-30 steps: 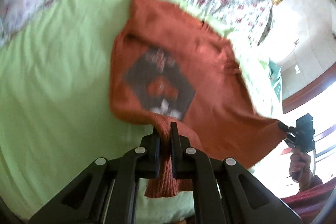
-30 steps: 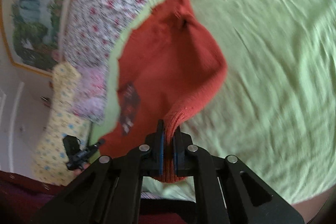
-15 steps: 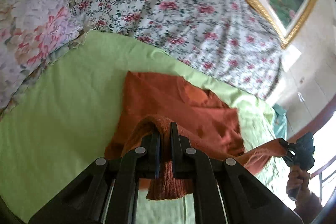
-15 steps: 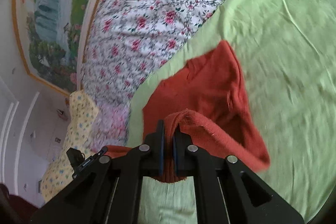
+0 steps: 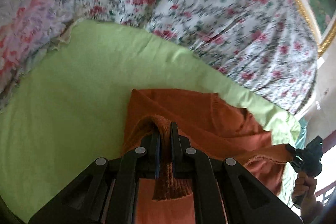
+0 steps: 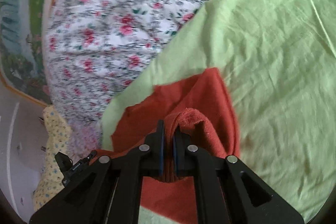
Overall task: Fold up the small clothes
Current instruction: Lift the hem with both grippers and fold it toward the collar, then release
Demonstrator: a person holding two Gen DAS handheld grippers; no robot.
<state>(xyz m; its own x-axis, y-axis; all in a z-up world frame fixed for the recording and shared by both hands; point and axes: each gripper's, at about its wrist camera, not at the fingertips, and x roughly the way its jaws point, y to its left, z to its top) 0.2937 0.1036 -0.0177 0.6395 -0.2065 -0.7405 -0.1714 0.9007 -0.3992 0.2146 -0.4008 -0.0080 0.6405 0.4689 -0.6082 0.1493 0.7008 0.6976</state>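
The orange sweater point(image 5: 210, 119), seen hanging spread with its dark printed patch showing a second ago, is now doubled over on the green sheet point(image 5: 73, 98), and the print is hidden from both views. The gripped hem corners have been carried toward the floral quilt point(image 5: 210, 14), which now fills far more of each picture. Less of the sweater point(image 6: 199, 93) is left uncovered beyond the fold than half a second ago
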